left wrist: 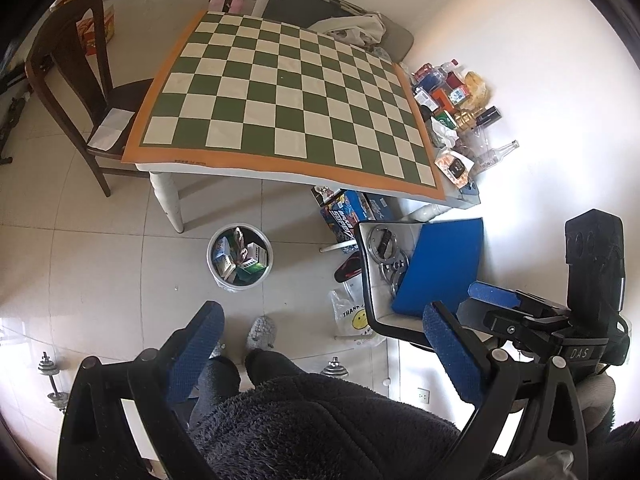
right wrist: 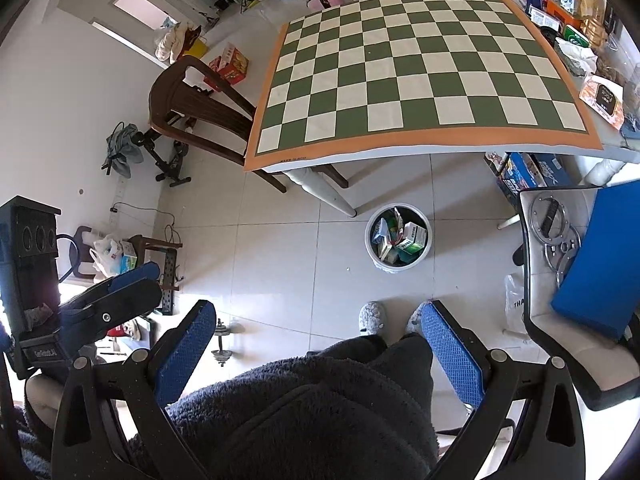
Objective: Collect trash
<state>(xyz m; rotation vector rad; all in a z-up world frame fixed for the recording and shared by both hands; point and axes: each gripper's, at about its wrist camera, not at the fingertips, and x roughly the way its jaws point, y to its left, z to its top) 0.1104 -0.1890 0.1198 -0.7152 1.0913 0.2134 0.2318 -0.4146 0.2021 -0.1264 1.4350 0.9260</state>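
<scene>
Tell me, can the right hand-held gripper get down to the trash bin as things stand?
Probably yes: the right hand-held gripper is open and empty, and the trash bin stands on bare floor beside the table leg, top uncovered.

Green-and-cream checked mat (left wrist: 288,92), orange border; white bin (left wrist: 239,258).

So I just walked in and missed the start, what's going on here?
A person is collecting trash with a claw in each hand. Right now both the left claw and the right claw are open and empty, held over the person's lap. The white bin on the floor by the table leg already holds several cartons. The checkered table is bare, with clutter piled along one edge.
</scene>
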